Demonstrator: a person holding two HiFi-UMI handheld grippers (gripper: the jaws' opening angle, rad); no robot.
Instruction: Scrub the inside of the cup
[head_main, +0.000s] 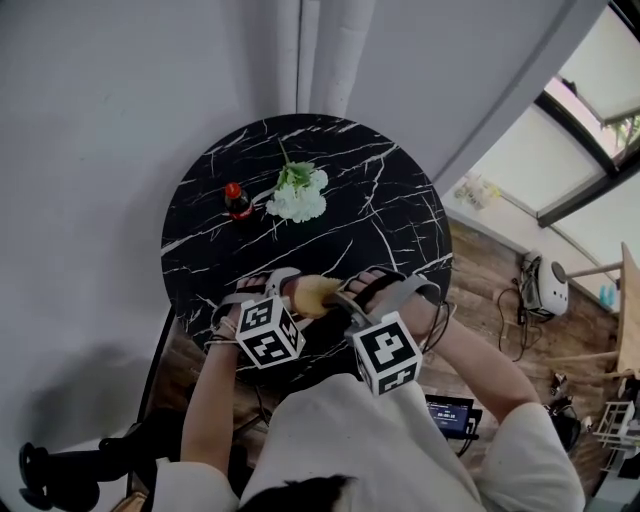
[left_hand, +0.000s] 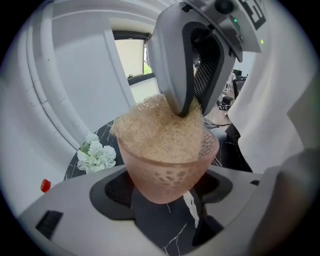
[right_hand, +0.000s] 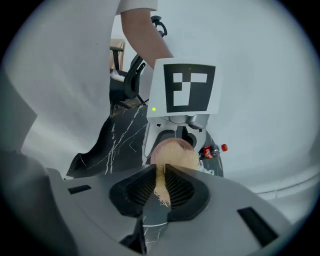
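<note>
At the table's near edge, a pink translucent cup (head_main: 314, 296) is clamped between the jaws of my left gripper (head_main: 283, 287). In the left gripper view the cup (left_hand: 165, 172) sits between the dark pads, filled to the rim with a tan fibrous scrubber (left_hand: 157, 131). My right gripper (left_hand: 187, 106) reaches down into it from above. In the right gripper view my right gripper (right_hand: 160, 186) is shut on the scrubber (right_hand: 175, 156), which presses into the cup's mouth. The cup's bottom is hidden by the scrubber.
The round black marble table (head_main: 390, 205) carries a white flower bunch (head_main: 298, 196) and a small red-capped bottle (head_main: 237, 201) further back. A chair (head_main: 70, 470) stands at the lower left. Wooden floor with cables and gear (head_main: 545, 285) lies to the right.
</note>
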